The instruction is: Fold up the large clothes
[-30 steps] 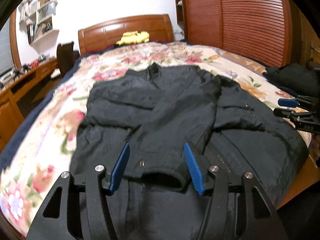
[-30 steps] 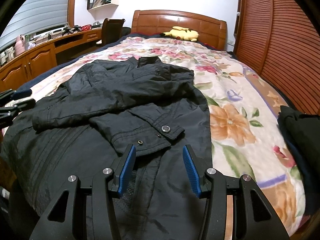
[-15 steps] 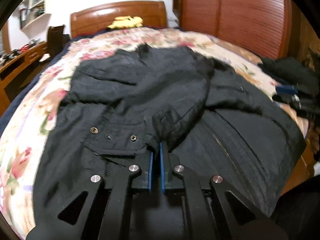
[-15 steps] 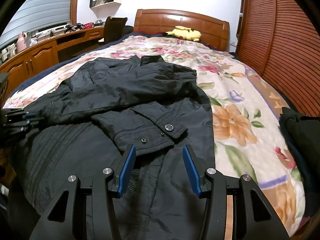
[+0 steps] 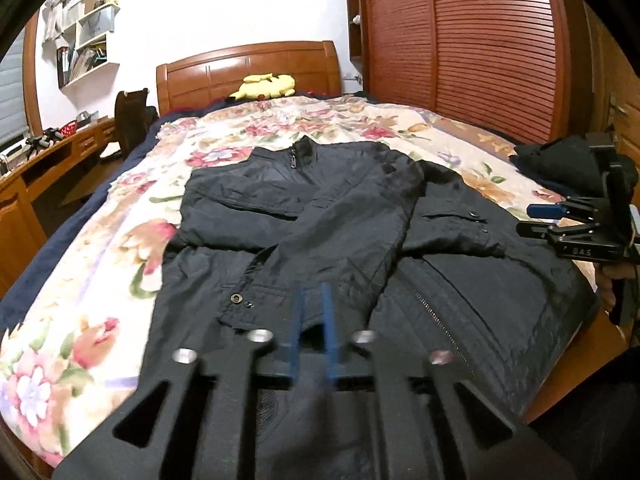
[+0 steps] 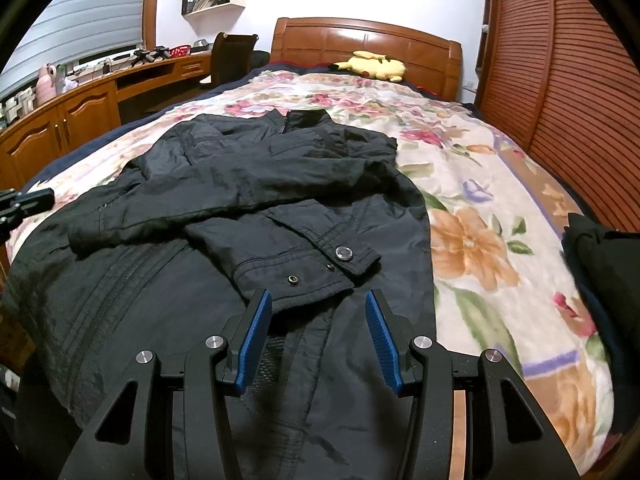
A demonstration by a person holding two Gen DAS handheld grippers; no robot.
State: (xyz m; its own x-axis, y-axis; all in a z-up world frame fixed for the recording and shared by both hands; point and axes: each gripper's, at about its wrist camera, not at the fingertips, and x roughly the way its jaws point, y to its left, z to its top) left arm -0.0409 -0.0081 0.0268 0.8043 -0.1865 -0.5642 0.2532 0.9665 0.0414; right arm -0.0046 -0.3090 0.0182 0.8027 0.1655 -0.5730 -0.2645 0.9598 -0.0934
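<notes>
Flowers cover the blanket (image 6: pixel 472 240) on a big bed with a brown wood headboard (image 6: pixel 360 50). A yellow soft toy (image 6: pixel 372 65) lies at the far end, and a pile of dark clothes (image 6: pixel 600 256) sits at the right edge.

On the near half of the bed lies a black jacket (image 6: pixel 224 184), front up, collar pointing far. Both sleeves are folded across the chest. One cuff (image 6: pixel 304 268) with snap buttons lies just in front of the right tool (image 6: pixel 318 338). That tool is wide open and holds nothing; its blue pads sit just above the jacket's bottom part.

The left tool (image 5: pixel 314 334) looks blurry. Its blue pads are very close together with a thin gap, right by the other cuff (image 5: pixel 256 308). I cannot tell if it is pinching cloth or not.

What could go wrong? If the left tool pulls away while cloth is caught in it, that sleeve may slide off the chest and spoil the fold. The jacket looks slippery and puffy, so the crossed sleeves could slip when the bottom is lifted. The right tool might grab only the top layer, and then the fold would come out crooked.
</notes>
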